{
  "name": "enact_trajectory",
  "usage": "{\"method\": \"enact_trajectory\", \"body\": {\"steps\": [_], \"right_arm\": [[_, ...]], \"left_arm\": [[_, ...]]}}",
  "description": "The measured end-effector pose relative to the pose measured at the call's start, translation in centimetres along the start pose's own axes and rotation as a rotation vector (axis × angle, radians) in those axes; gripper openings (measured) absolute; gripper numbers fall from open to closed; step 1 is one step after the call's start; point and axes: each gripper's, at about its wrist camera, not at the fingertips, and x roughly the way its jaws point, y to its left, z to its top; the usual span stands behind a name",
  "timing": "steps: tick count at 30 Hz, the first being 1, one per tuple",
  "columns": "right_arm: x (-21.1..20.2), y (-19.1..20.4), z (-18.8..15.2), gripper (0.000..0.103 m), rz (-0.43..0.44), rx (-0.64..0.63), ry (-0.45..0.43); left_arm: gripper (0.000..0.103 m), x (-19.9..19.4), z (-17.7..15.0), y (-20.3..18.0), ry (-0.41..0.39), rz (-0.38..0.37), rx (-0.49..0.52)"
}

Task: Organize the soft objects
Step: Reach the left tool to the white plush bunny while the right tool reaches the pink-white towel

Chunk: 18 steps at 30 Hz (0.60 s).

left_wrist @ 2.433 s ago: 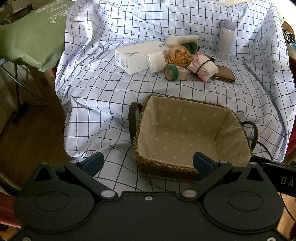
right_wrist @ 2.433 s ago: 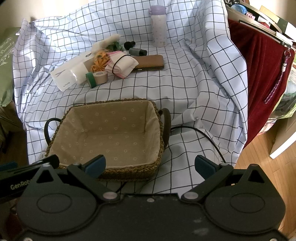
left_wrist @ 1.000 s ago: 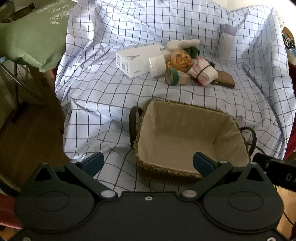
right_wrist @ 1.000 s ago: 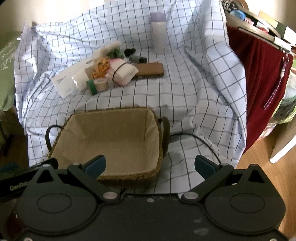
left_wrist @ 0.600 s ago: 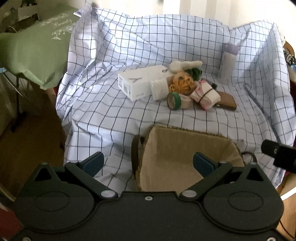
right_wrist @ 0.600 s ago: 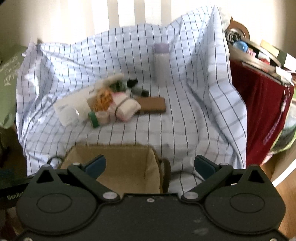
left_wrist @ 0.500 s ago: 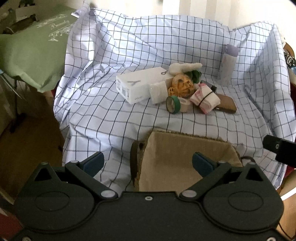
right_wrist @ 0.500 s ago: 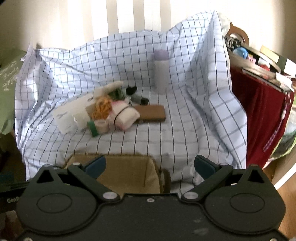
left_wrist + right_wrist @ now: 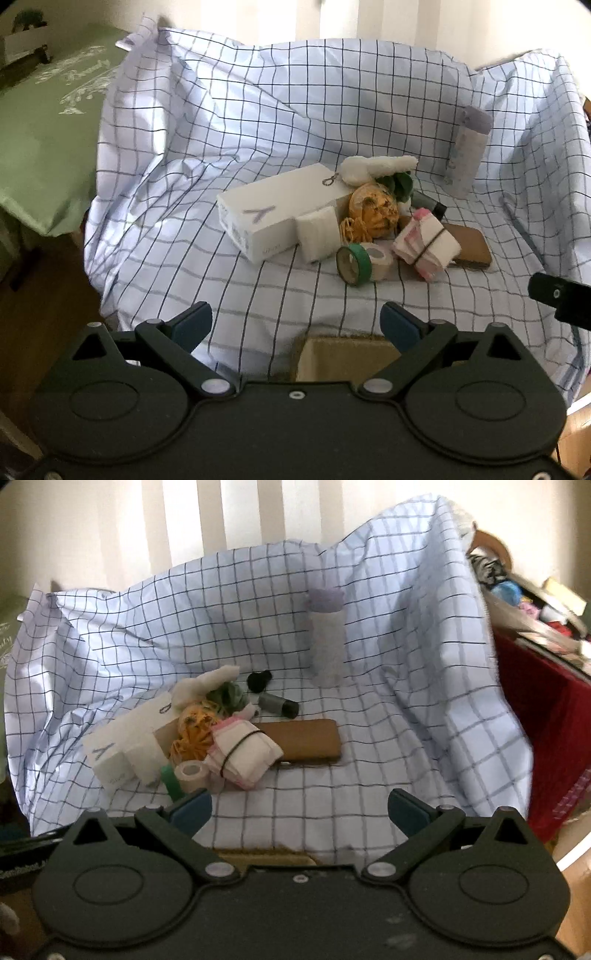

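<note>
Left gripper [image 9: 295,325], empty, jaws wide but closing; right gripper [image 9: 299,806] wide, empty. Basket [image 9: 343,356] just below both; pile [image 9: 369,221] ahead.

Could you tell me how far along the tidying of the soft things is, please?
Nothing looks done yet: the basket shows only bare lining. Nothing is in hand; the left claw is closing slightly on nothing and the right claw is open. The plush toy and tied cloth bundle sit on the checked sheet.
</note>
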Motion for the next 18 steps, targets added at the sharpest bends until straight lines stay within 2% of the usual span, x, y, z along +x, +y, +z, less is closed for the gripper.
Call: {"method": "enact_trajectory", "body": {"steps": [4, 9, 15, 18], "right_arm": [[3.1, 0.8, 1.3, 0.102, 0.046, 0.034, 0.043], [6.7, 2.4, 2.3, 0.102, 0.024, 0.029, 0.058], [11.1, 3.1, 3.7, 0.099, 0.048, 0.060, 0.127], [12.8, 3.9, 4.3, 0.099, 0.036, 0.052, 0.129]], "left_arm": [[0.095, 2.2, 1.3, 0.0, 0.006, 0.008, 0.013], [0.100, 4.7, 2.6, 0.5, 0.015, 0.039, 0.012], [0.099, 7.2, 4.2, 1.7, 0.023, 0.050, -0.011], [0.099, 8.3, 5.0, 2.3, 0.019, 0.066, -0.018]]}}
